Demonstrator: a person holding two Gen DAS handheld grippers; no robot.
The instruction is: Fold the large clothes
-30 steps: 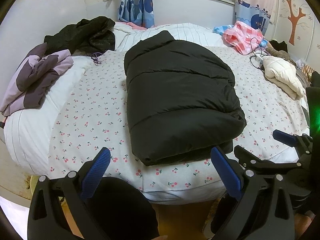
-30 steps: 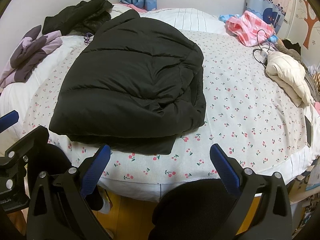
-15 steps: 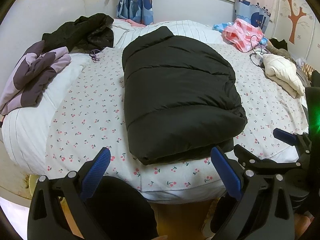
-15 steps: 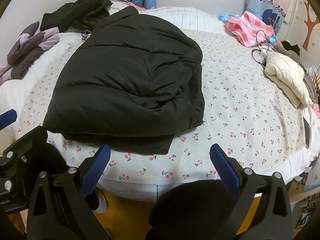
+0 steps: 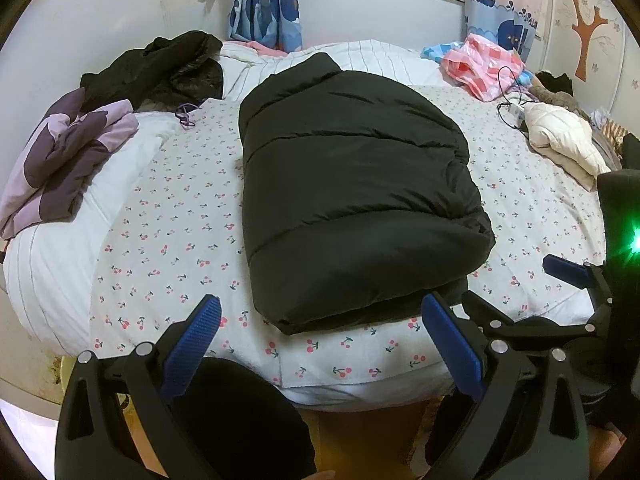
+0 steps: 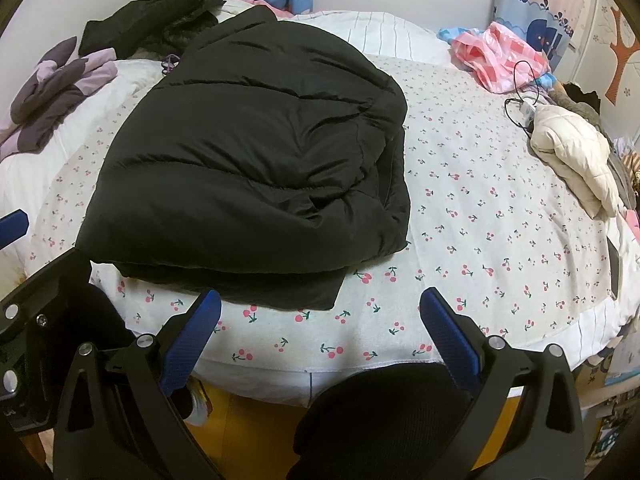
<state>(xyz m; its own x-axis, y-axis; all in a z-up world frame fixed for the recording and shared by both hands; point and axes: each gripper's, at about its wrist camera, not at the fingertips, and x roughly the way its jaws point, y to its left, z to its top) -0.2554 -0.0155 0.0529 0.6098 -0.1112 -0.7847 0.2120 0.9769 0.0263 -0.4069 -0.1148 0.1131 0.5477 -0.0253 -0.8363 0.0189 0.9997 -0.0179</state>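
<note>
Hovering off the near edge of the bed, both tools empty: left gripper with jaws spread wide and nothing between the blue pads; right gripper likewise wide open, gripping nothing, short of the mattress. Just beyond, lying on the cherry-print sheet: the black puffer coat, already doubled into a thick oblong, near end close to the bed edge, collar end pointing toward the window. Along the right side, seen best from the right wrist view, bunched layers and a lower layer peeking out at the near corner. Probably one more fold wanted, judging by the length left. To do it well: come in low at the two near corners, pinch all layers at once rather than only the slick top skin, lift both sides evenly, carry the near end over toward the collar, lay it down square and press out trapped air. Worth tucking the loose right edge first, or the bundle may spring open. Further off, well apart from the coat: a purple garment at the left, another dark jacket behind it, a cream jacket at the right with a cable beside it, pink cloth near the curtains.
</note>
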